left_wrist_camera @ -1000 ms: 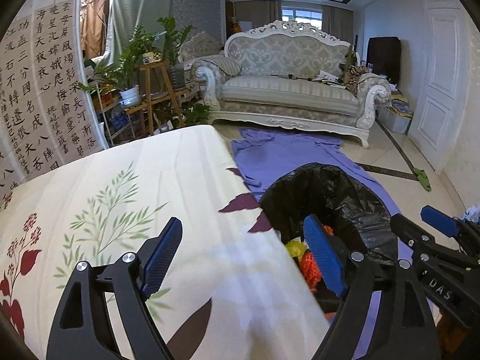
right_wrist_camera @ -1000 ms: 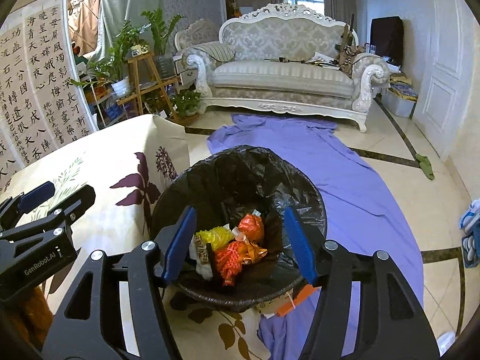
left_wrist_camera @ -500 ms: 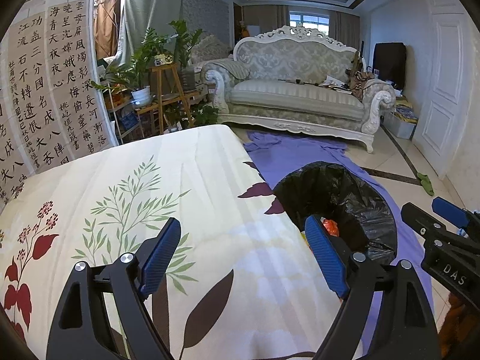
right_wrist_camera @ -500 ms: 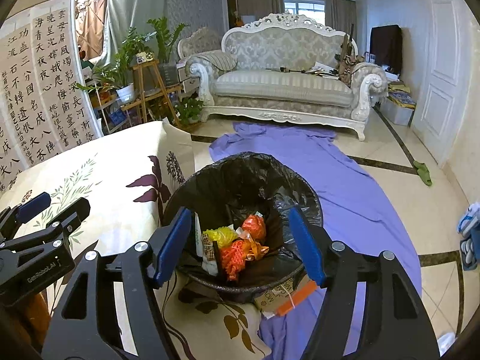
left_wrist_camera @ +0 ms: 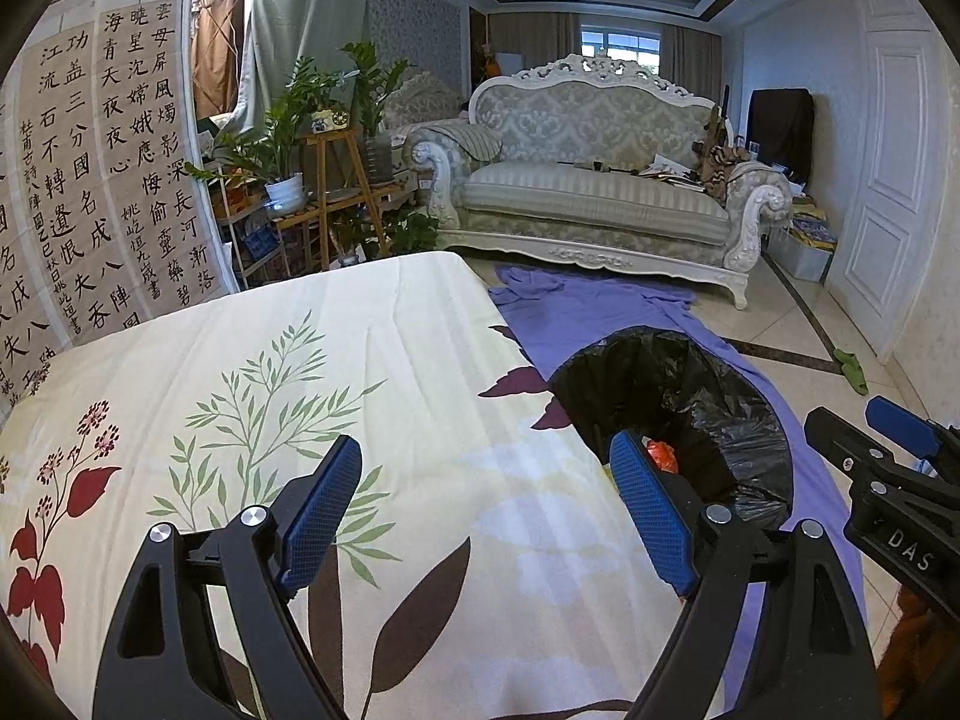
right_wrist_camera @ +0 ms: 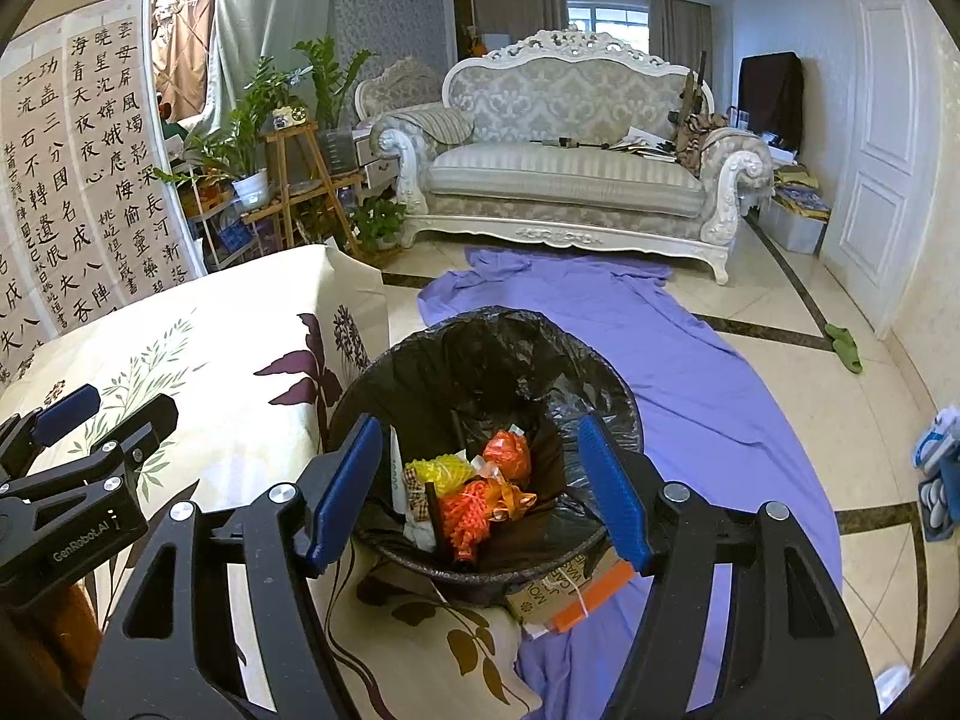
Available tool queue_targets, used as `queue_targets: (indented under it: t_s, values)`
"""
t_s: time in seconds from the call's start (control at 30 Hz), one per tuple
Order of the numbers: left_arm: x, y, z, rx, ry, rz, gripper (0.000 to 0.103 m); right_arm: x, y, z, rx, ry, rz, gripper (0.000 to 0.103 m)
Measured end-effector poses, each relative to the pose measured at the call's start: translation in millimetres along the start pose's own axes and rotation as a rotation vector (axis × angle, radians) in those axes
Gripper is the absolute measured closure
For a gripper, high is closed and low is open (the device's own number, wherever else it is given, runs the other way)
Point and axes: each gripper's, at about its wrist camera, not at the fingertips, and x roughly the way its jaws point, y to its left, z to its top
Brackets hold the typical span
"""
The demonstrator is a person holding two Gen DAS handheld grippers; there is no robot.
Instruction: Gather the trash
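Observation:
A black-lined trash bin stands on the floor against the table's corner. It holds orange and yellow wrappers. My right gripper hangs open above the bin's mouth, nothing between its blue pads. My left gripper is open over the floral tablecloth, also with nothing in it. In the left wrist view the bin lies to the right of that gripper, with an orange scrap showing inside. Each gripper appears at the edge of the other's view: the right gripper and the left gripper.
A purple sheet covers the floor from the bin to a white sofa. A printed cardboard piece lies against the bin's base. Plant stands and a calligraphy screen line the left. A green slipper lies near the door.
The right gripper's jaws have spread a little wider over the bin. The left wrist view has shifted slightly, showing more of the tablecloth and less of the bin's inside.

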Motion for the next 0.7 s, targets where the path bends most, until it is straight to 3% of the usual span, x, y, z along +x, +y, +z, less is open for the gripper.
queue_targets:
  t_s: [0.7]
  values:
    - [-0.1, 1.8, -1.8, -0.004, 0.006, -0.003, 0.021, -0.2, 0.0, 0.4, -0.001, 0.002, 0.000, 0.037]
